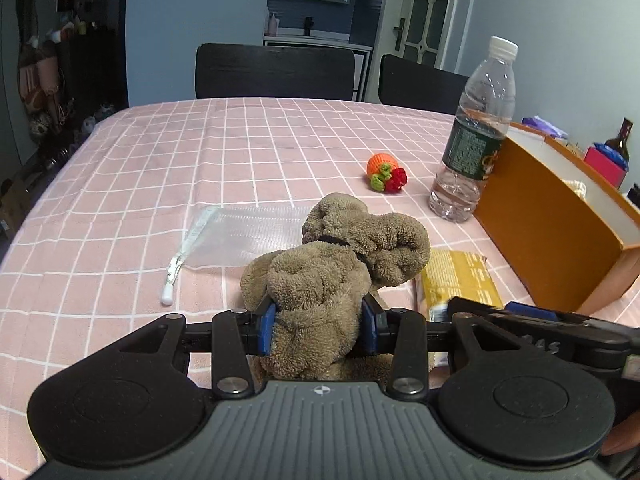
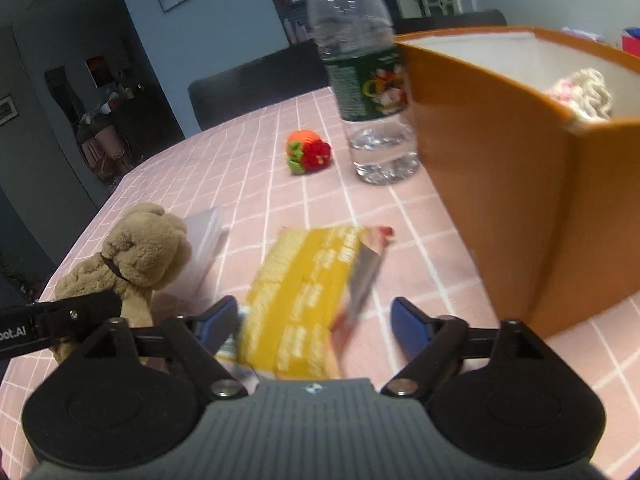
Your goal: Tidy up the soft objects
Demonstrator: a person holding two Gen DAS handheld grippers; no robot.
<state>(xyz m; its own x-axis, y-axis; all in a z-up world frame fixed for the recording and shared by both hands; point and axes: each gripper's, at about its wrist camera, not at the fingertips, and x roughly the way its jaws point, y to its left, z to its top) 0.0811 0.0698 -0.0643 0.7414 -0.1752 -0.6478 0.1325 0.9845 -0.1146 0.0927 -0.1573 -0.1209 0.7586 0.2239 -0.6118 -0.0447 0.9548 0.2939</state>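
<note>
Left gripper (image 1: 318, 322): blue pads clamped on both sides of the brown plush dog (image 1: 340, 260), gripping its rear body at the near edge of the table (image 1: 120, 184); the dog's head points away toward the table's middle. Whether the toy rests on the cloth or is lifted: cannot tell.

Right gripper (image 2: 314, 324): jaws spread wide, nothing between the pads touching them; it hangs over the yellow snack packet (image 2: 308, 296) (blurred in the right wrist view). The packet lies just right of the dog near the near edge, w/ one end curled up.

Clear mesh pouch w/ white drawstring (image 1: 240, 236): flat on the pink grid tablecloth, just left of and partly behind the dog.

Orange cardboard box (image 1: 552, 232): open top, white inside, along the right edge of the table, near the packet. Inside it: cream knitted item (image 2: 584, 94), against the far wall.

Water bottle (image 1: 474, 132): clear plastic, white cap, dark green label, upright, touching or just beside the box's left corner; a little water at the bottom.

Crochet toy (image 1: 386, 172): orange body, green and red parts, lying past the dog toward the table's middle, left of the bottle, apart from both.

Far edge: two dark chairs (image 1: 276, 70).
</note>
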